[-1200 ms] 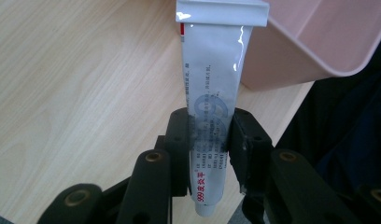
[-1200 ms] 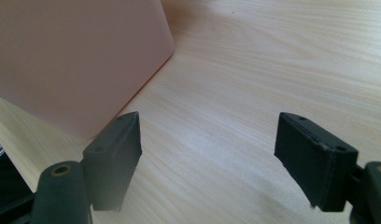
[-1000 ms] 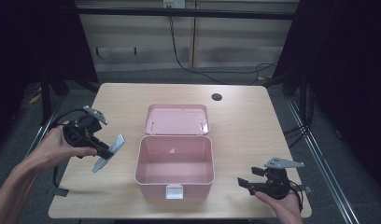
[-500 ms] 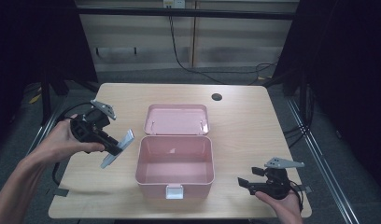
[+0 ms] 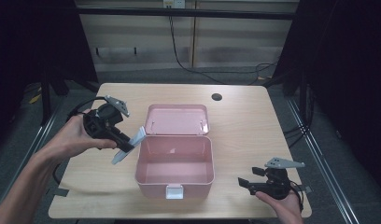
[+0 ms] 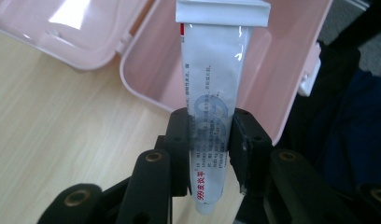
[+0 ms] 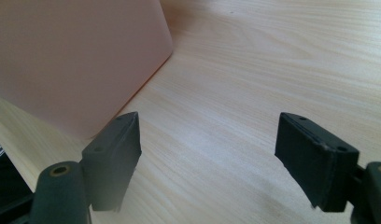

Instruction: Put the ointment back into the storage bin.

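Carried nearer to the pink box (image 5: 174, 161) over the last second: white tube (image 5: 129, 144), clamped mid-body between the jaws of the left gripper (image 5: 125, 142), now just at the box's left rim where a second ago it hung well to the left of it. Seen from the left gripper view, tube (image 6: 215, 116) with its crimped flat end pointing over the open box (image 6: 272, 70), so likely about to be lowered inside. Parked near the box's front right corner, right gripper (image 5: 247, 183), jaws spread wide, holding nothing. Tube's cap end cut off below the jaws; print too small to read; box floor apparently bare, front part hidden by its wall
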The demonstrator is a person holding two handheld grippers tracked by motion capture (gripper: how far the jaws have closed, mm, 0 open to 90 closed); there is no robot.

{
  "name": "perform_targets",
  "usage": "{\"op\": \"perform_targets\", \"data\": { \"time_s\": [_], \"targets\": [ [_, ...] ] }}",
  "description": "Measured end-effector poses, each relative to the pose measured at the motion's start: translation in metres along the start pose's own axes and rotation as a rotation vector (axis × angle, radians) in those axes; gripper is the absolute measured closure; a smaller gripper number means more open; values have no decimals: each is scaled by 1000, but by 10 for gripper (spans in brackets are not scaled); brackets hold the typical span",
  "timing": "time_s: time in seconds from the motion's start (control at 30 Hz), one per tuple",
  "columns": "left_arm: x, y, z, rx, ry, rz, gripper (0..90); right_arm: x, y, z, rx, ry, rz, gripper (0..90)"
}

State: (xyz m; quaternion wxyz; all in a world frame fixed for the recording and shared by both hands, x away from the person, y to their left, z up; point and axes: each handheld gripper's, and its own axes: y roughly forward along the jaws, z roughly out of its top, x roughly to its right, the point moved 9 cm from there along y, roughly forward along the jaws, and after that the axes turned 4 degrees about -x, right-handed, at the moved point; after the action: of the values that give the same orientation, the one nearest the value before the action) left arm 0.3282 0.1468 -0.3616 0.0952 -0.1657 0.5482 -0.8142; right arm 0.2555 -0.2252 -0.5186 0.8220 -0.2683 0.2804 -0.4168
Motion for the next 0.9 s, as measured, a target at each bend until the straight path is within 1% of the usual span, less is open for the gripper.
{"op": "perform_targets", "data": {
  "time_s": [0.03,0.07,0.1,0.13,0.17,0.2,0.23,0.27,0.3,0.33,0.37,0.4,0.43,0.5,0.53,0.57,0.6,0.67,0.7,0.73,0.83,0.87,0.9],
  "targets": [
    [2,0,1,-7,5,-17,702,0,0,0,-1,0,0,223],
    [2,1,3,-12,22,-10,702,0,0,0,-1,3,-1,222],
    [4,3,5,-13,19,-16,702,0,0,0,1,1,0,222],
    [5,4,6,-25,31,-24,702,0,0,0,-1,-1,0,222],
    [6,5,8,-23,33,-28,702,0,0,0,-1,0,1,222],
    [8,7,11,-11,21,-21,702,0,0,0,0,0,1,222],
    [8,8,12,-22,41,-16,702,0,0,0,1,0,0,222],
    [10,9,16,3,26,-26,702,0,0,0,1,0,0,222],
    [12,11,19,7,33,-43,701,0,0,0,1,0,0,222],
    [13,12,20,4,48,-40,702,0,0,0,-2,0,1,222],
    [15,13,22,10,42,-42,702,0,0,0,-1,0,0,222],
    [17,15,24,12,48,-52,702,0,0,0,-1,0,1,222],
    [17,15,25,3,69,-50,702,0,0,0,0,1,1,222],
    [20,18,30,17,61,-49,702,0,0,0,-1,2,1,222],
    [20,18,31,11,74,-48,702,0,0,0,0,2,0,222],
    [22,19,33,18,72,-58,702,0,0,0,-1,2,1,222],
    [24,20,35,14,76,-64,702,0,0,0,0,3,0,222],
    [27,22,37,2,85,-61,702,0,0,0,0,1,0,221],
    [27,24,39,0,99,-58,702,0,0,0,0,2,0,221],
    [29,25,41,-2,91,-63,702,0,0,0,0,3,1,221],
    [32,32,44,-20,115,-69,702,0,0,0,0,1,3,221],
    [33,35,46,-15,124,-61,702,0,0,0,-2,0,4,221],
    [33,36,47,-21,123,-64,702,0,0,0,-2,-1,3,221]
  ]
}}
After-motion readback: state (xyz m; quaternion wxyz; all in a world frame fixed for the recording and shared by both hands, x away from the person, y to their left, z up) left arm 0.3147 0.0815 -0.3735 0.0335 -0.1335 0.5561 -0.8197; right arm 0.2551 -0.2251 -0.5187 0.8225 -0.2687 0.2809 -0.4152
